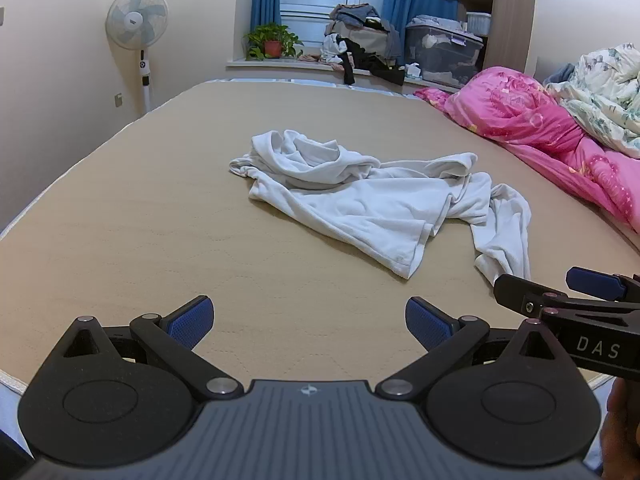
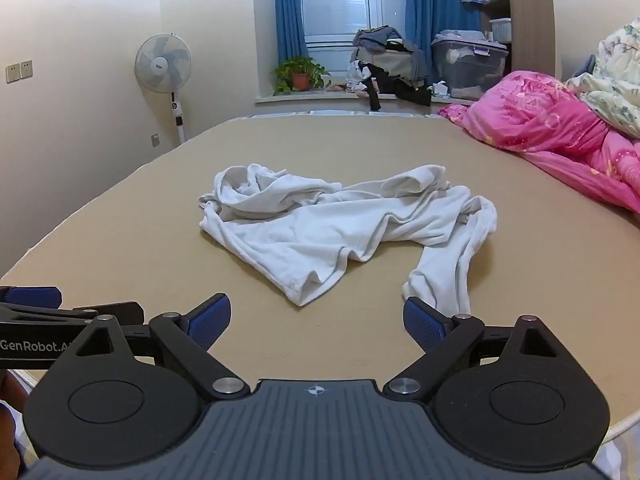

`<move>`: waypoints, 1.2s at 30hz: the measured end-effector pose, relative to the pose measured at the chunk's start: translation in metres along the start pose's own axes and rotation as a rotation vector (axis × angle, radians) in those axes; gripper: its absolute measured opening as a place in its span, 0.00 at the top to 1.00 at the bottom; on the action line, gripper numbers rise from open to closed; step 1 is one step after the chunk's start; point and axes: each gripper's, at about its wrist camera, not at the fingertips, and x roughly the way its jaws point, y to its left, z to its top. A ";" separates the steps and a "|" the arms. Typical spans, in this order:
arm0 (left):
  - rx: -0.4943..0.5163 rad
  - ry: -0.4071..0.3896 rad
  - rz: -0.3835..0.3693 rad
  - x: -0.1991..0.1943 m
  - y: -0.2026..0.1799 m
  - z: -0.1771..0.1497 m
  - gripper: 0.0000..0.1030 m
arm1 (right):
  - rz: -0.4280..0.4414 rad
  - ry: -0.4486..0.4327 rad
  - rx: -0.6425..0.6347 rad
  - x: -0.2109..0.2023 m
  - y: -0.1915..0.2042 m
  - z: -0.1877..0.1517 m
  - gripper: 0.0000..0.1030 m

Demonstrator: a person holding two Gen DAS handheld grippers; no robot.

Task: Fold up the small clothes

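A crumpled white garment [image 1: 372, 200] lies in a loose heap on the beige bed [image 1: 160, 220], one sleeve trailing toward the near right. It also shows in the right wrist view [image 2: 340, 224]. My left gripper [image 1: 308, 322] is open and empty above the bed's near edge, short of the garment. My right gripper [image 2: 316, 322] is open and empty, its right fingertip close to the trailing sleeve end [image 2: 440, 284]. The right gripper shows at the right edge of the left wrist view [image 1: 560, 292]. The left gripper shows at the left edge of the right wrist view [image 2: 60, 308].
A pink quilt [image 1: 540, 128] and a floral quilt [image 1: 600, 96] are piled along the bed's right side. A standing fan [image 1: 138, 20] is by the left wall. A potted plant [image 1: 272, 42], a clothes pile [image 1: 360, 40] and a storage bin [image 1: 444, 52] are on the window ledge.
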 end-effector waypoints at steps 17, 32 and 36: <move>-0.007 -0.005 0.000 -0.001 0.002 -0.001 0.01 | -0.006 -0.008 -0.027 -0.002 0.003 -0.001 0.10; -0.006 -0.006 0.001 -0.001 0.003 0.000 0.01 | -0.007 -0.009 -0.028 -0.003 0.003 0.000 0.12; -0.006 -0.006 0.000 -0.001 0.002 0.000 0.01 | -0.006 -0.009 -0.027 -0.003 0.003 -0.001 0.12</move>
